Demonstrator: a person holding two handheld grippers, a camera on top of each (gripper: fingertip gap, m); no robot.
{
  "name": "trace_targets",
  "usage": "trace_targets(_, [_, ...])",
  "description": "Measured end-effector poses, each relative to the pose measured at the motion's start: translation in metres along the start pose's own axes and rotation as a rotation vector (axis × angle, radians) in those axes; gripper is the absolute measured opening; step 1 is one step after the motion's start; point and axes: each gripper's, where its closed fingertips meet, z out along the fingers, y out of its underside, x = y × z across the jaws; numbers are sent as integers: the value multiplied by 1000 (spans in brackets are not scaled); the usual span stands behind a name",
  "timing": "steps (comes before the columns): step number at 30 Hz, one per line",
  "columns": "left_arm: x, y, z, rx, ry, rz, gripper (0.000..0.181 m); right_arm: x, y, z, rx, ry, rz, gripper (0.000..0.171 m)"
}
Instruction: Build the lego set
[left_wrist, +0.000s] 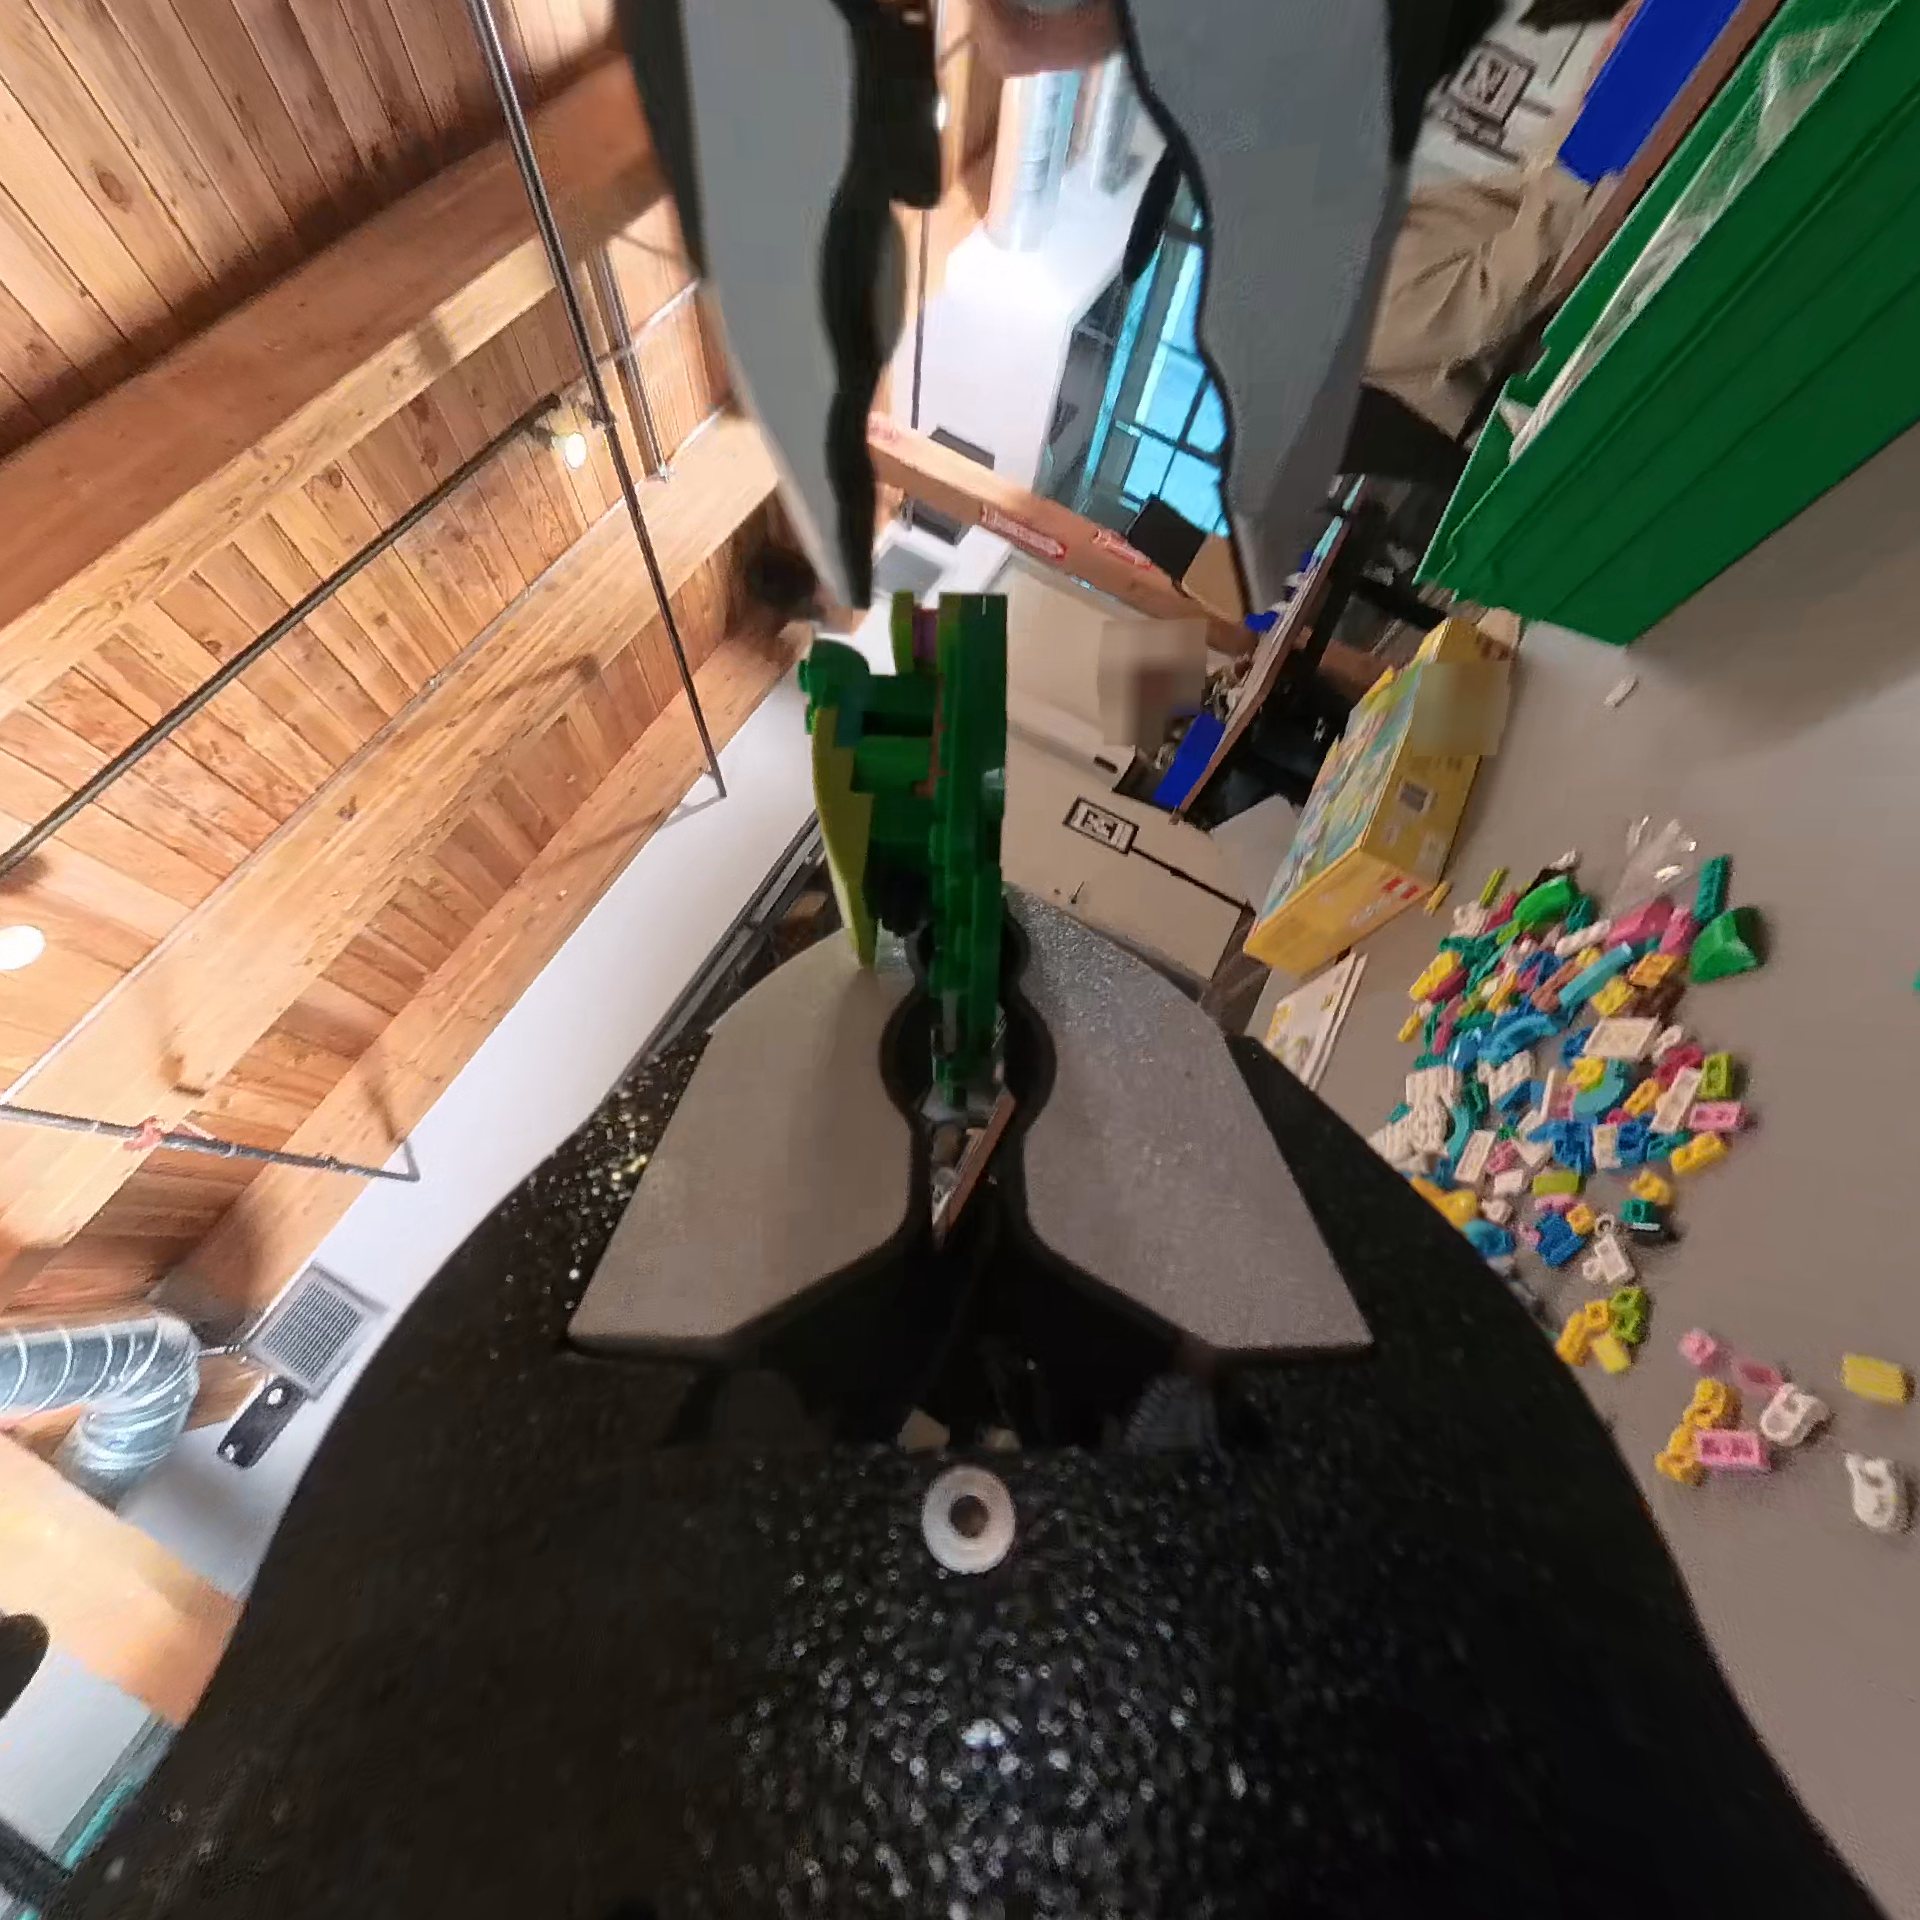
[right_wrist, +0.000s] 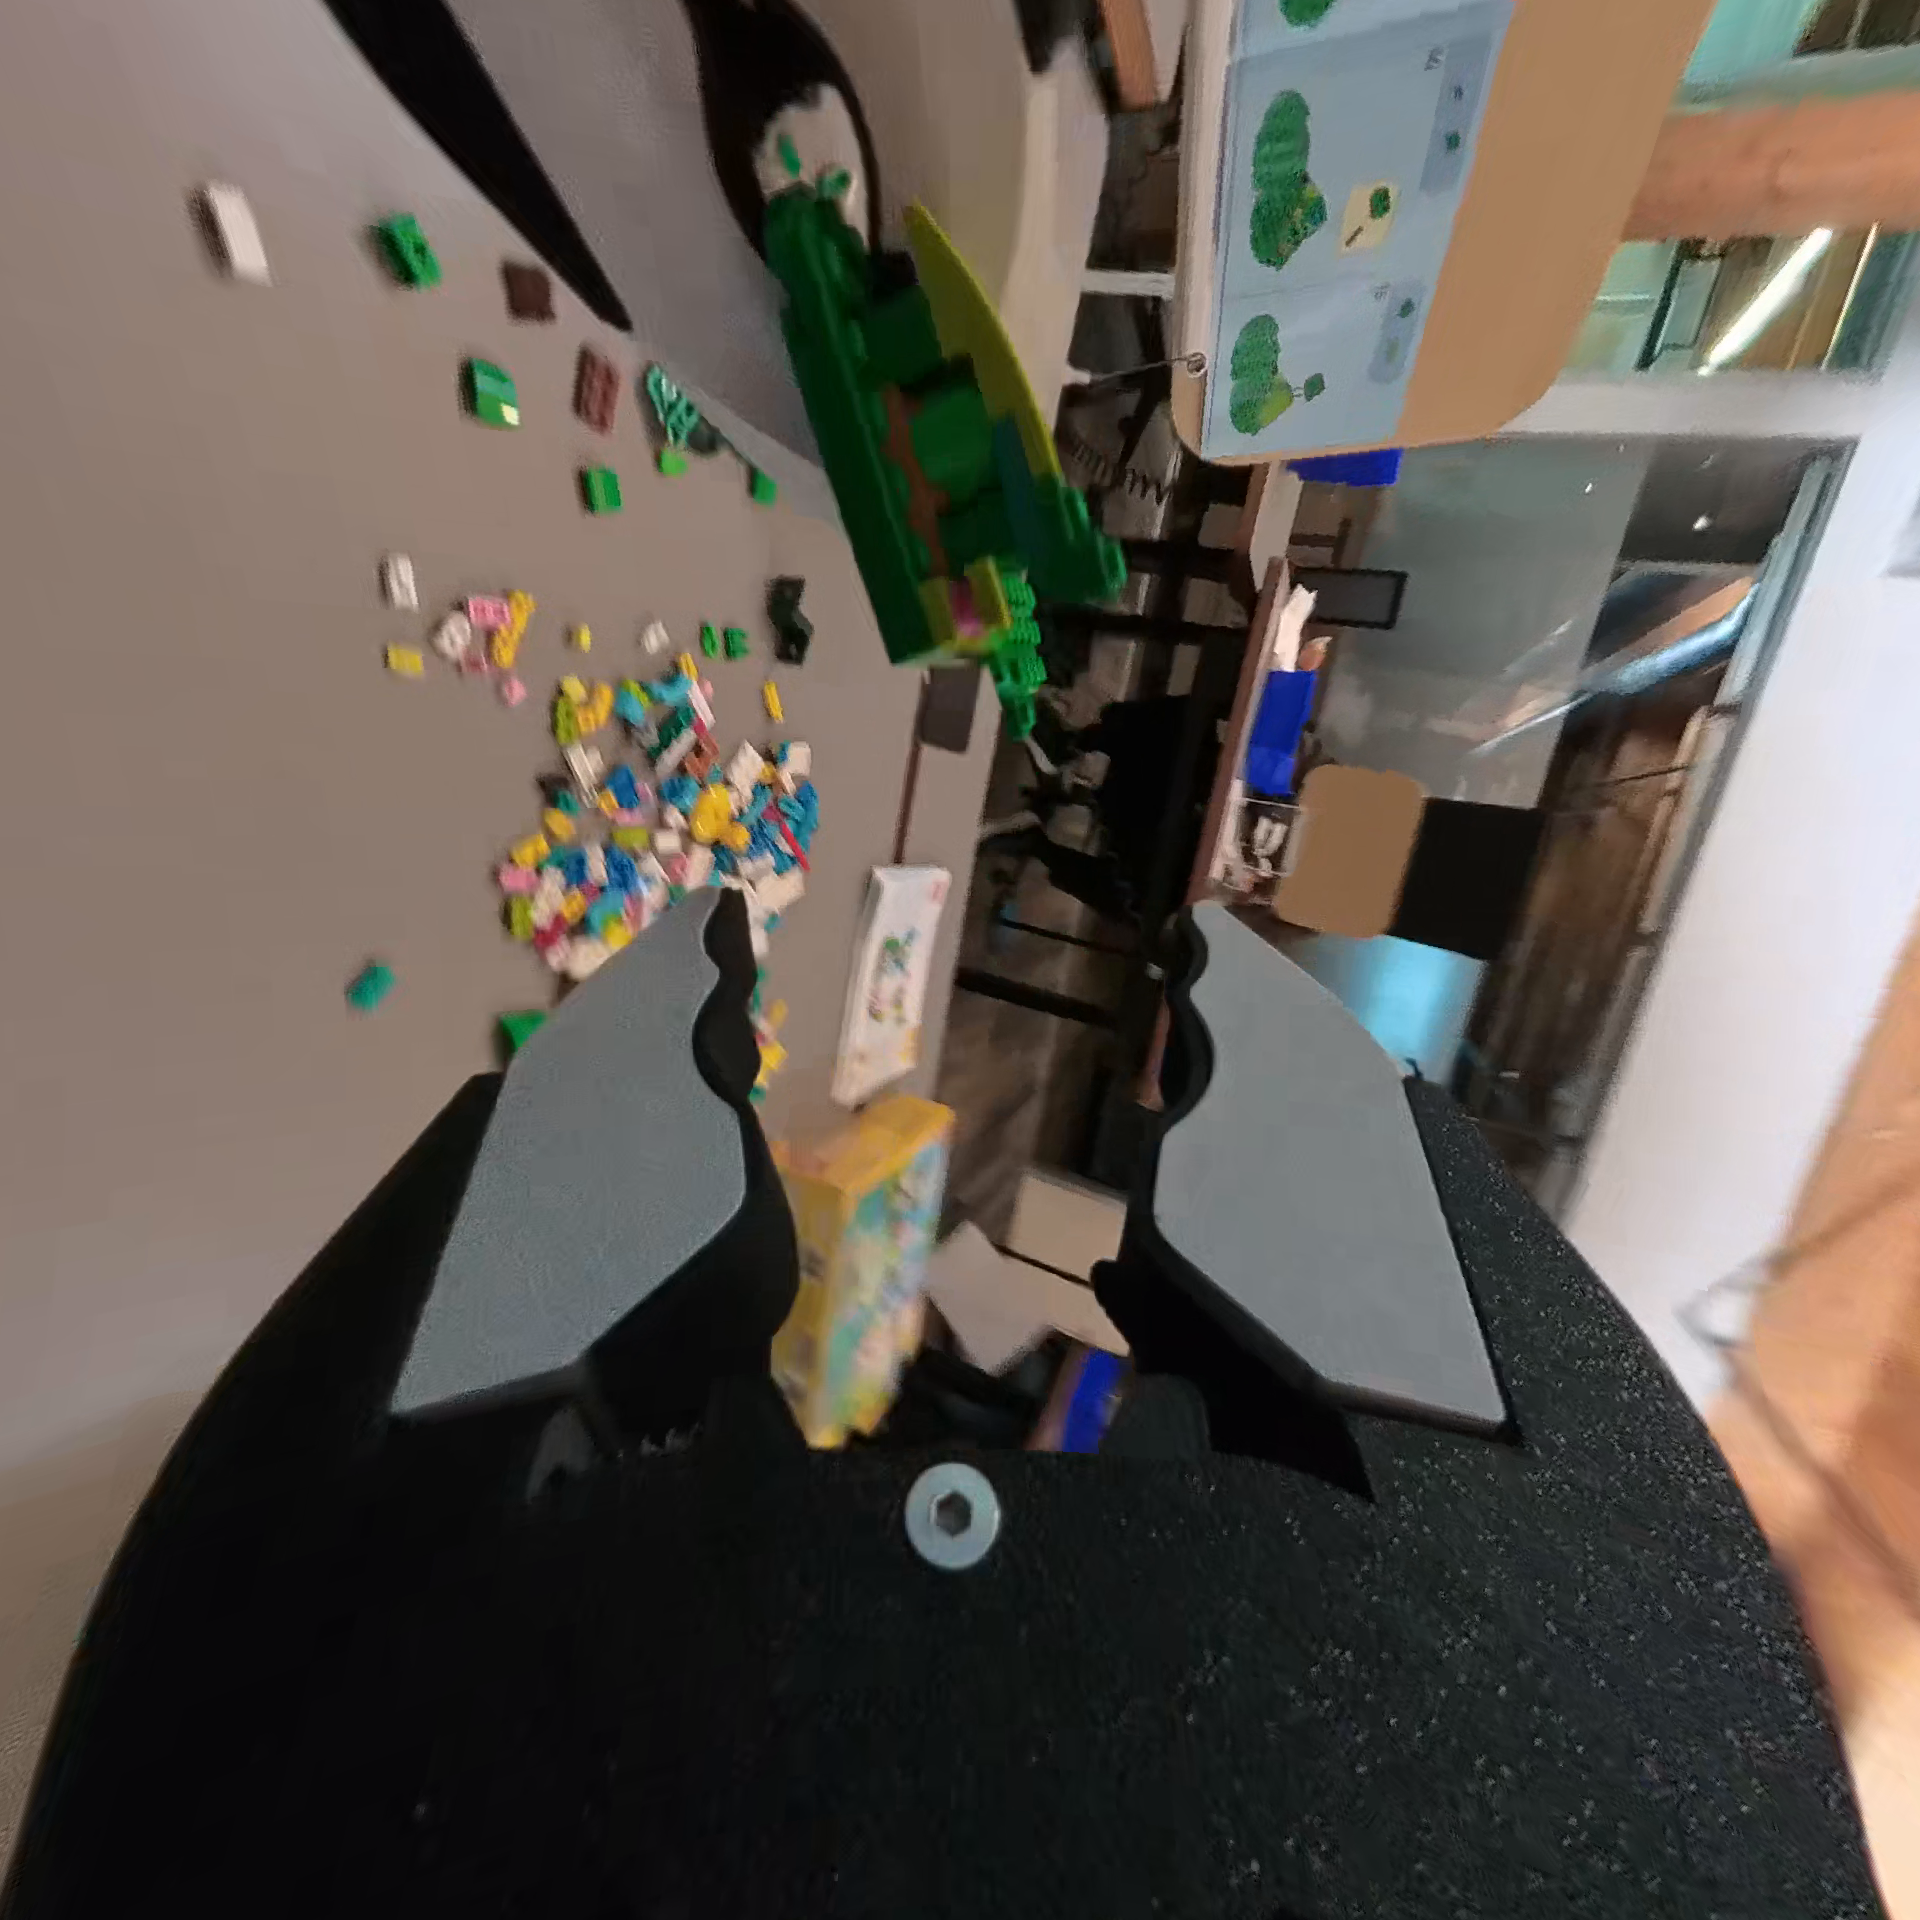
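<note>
Left gripper (left_wrist: 961, 997) clamps the green lego assembly (left_wrist: 935, 790) by its edge, aloft, clear of the grey table (left_wrist: 1714, 727); long axis runs toward 12 o'clock, straight out along the fingers. Right gripper (right_wrist: 956, 987) spread wide, empty; assembly lies at its 12 o'clock, well apart; loose brick pile (right_wrist: 665, 821) at 11, likely nearer for the next pick.

Loose bricks (right_wrist: 665, 821) motion-blurred

My left gripper (left_wrist: 961, 997) is raised off the table, jaws clamped tight; my right gripper (right_wrist: 951, 935) faces it from beyond, jaws spread wide and empty.
</note>
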Motion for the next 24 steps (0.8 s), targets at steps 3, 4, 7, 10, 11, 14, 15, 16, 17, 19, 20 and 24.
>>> trace_targets(3, [13,33,4,-66,-6,-8,8,-14,14,40,134,37,232,74])
trace_targets(4, [19,45,6,-96,-2,-8,8,-17,18,55,189,64,312,73])
trace_targets(7, [37,78,10,-197,21,2,8,-23,33,98,350,155,585,66])
trace_targets(10, [50,98,12,-251,19,8,8,-28,56,139,438,207,902,64])
trace_targets(11, [55,104,12,-270,27,6,8,-29,63,151,463,226,1000,63])
trace_targets(14, [71,120,11,-317,68,9,8,-31,84,172,510,298,1200,59])
trace_targets(15, [76,123,10,-325,85,15,8,-34,88,175,521,316,1233,58])
trace_targets(16, [81,125,10,-332,98,20,8,-37,91,177,531,338,1250,56])
trace_targets(17, [85,127,9,-338,110,25,8,-42,93,178,536,360,1253,54])
trace_targets(19, [93,131,8,-352,140,33,8,-51,94,177,542,362,1243,49])
trace_targets(20, [96,133,8,-358,151,38,8,-53,92,175,547,348,1235,48])
trace_targets(24, [102,138,7,-381,165,55,8,-52,97,166,583,403,1254,41])
